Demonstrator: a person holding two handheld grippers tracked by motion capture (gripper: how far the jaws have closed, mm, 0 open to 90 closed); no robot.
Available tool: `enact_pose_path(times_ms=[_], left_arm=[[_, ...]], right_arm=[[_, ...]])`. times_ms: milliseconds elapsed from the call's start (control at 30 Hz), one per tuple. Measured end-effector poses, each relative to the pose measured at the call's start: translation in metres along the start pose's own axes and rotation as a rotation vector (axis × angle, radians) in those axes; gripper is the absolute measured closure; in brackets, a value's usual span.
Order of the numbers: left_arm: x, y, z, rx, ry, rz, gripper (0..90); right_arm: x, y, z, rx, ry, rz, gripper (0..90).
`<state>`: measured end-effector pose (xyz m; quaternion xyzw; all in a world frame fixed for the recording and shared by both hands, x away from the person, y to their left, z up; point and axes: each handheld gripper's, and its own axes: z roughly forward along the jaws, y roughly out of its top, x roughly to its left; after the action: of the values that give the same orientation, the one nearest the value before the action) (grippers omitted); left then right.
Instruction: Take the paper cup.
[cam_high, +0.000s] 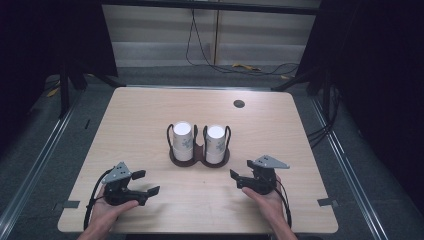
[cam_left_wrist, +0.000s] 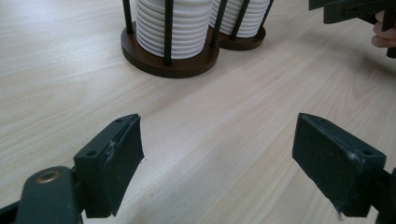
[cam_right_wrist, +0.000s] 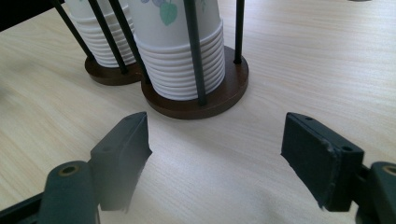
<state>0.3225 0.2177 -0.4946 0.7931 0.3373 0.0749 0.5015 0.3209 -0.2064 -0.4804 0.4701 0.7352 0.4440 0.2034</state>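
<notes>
Two stacks of upside-down white paper cups stand in a dark brown double holder (cam_high: 199, 159) with black upright rods at the table's middle: the left stack (cam_high: 183, 141) and the right stack (cam_high: 215, 143). My left gripper (cam_high: 149, 182) rests near the front left, open, nothing between its jaws. In the left gripper view my left gripper (cam_left_wrist: 217, 163) points at the nearer stack (cam_left_wrist: 173, 28). My right gripper (cam_high: 236, 179) sits front right, open and empty. In the right gripper view my right gripper (cam_right_wrist: 215, 158) faces a leaf-printed stack (cam_right_wrist: 180, 56) on the holder's base (cam_right_wrist: 219, 100).
The light wooden table (cam_high: 150, 115) has a small dark round grommet (cam_high: 239, 104) at the back right. Black cables (cam_high: 210, 60) lie on the floor beyond the far edge. Dark stands flank the table on both sides.
</notes>
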Motion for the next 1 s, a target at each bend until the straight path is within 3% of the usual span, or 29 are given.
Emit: enact_pose_path(times_ms=[367,733,1000], left_arm=[[0.000,0.000,0.006,0.018,-0.036,-0.024,18.8],[0.000,0.000,0.009,0.028,-0.043,-0.028,18.7],[-0.006,0.001,0.010,0.041,-0.067,0.009,18.9]], right_arm=[[0.006,0.003,-0.002,-0.005,0.092,-0.036,30.8],[0.010,0.011,-0.004,0.002,0.135,-0.061,32.3],[0.014,0.021,-0.007,0.002,0.185,-0.076,34.0]])
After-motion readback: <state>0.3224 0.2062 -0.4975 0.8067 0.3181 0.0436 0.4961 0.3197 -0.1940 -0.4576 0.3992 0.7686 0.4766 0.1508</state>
